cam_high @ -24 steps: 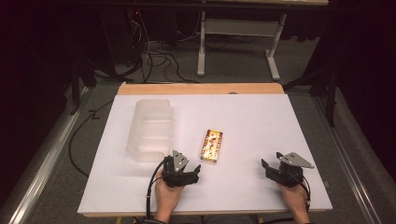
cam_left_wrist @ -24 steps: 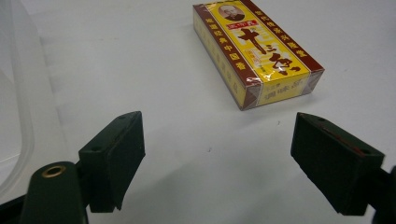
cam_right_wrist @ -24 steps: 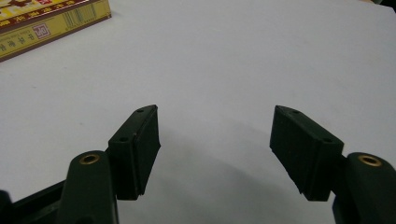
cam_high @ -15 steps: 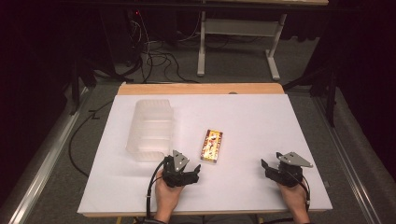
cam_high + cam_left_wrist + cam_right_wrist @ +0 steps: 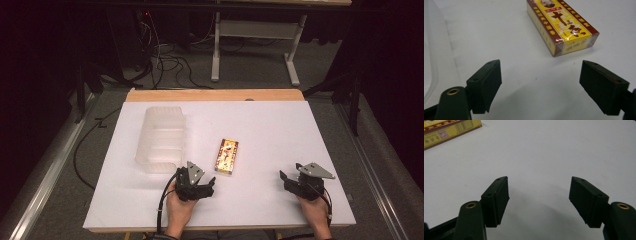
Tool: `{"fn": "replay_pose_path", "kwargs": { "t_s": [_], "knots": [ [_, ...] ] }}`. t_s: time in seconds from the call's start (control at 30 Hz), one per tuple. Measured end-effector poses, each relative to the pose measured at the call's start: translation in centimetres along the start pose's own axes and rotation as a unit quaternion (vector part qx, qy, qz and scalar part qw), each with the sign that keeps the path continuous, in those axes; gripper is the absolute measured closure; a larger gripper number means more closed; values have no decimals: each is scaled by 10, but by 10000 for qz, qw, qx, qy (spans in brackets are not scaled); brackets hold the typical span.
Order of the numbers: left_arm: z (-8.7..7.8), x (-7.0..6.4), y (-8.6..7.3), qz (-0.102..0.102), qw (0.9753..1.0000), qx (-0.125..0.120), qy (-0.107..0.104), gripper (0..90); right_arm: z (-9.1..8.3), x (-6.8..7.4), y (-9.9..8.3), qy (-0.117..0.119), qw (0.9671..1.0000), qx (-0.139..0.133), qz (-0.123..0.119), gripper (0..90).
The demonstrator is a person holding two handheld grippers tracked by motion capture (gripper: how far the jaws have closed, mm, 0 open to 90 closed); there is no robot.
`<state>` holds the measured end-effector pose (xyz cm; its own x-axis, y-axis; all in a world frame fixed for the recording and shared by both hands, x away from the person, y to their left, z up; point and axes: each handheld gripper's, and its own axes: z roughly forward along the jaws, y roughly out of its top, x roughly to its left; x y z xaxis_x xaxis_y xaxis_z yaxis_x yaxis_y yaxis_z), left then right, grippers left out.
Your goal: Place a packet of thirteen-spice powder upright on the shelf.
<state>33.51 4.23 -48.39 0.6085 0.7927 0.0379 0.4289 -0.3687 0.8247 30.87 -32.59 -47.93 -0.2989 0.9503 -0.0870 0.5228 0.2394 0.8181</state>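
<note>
- High view: your left gripper (image 5: 196, 184) sits low on the white table (image 5: 280, 130), near its front edge, with your hand (image 5: 179, 210) coming up from 6 o'clock and the jaws aimed toward 1 o'clock. The yellow-and-brown box (image 5: 226, 156) lies flat just beyond it at that bearing, apart from the jaws. The clear plastic container (image 5: 161, 140) stands at 11 o'clock from that gripper. Your right gripper (image 5: 301, 182) rests well off at 3 o'clock, held from below, jaws probably pointing toward 10 o'clock, though it is small here.
- Left gripper view: your left gripper (image 5: 541, 87) has its jaws spread wide with bare table between them; the box (image 5: 562, 23) lies ahead at 12 to 1 o'clock, untouched. The container wall (image 5: 432, 50) runs along 9 o'clock.
- Right gripper view: your right gripper (image 5: 539, 200) is also spread wide and holds nothing; a corner of the box (image 5: 447, 130) shows at 10 o'clock.
- Against the earlier frames, neither hand has shifted, and box and container lie where they were.
</note>
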Motion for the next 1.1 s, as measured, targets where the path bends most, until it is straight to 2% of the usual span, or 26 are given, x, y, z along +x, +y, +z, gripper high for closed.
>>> {"fn": "replay_pose_path", "kwargs": {
  "t_s": [0.2, 0.6, 0.73, 1.1],
  "knots": [
    [0, 0, 0, -11, 10000, 10, -7, 194, 0, 0, 0, 1, 10000, -9, -7, 326],
    [0, 5, 1, -172, 9997, 24, -161, 158, 1, 0, 0, 24, 10000, 21, -16, 326],
    [-1, 4, 1, -140, 9998, 11, -169, 157, 0, -1, 0, -2, 10000, 29, 6, 326],
    [-5, 6, 5, -425, 9986, -39, -311, 153, -1, -1, 0, 8, 10000, -61, 29, 324]
  ]
}}
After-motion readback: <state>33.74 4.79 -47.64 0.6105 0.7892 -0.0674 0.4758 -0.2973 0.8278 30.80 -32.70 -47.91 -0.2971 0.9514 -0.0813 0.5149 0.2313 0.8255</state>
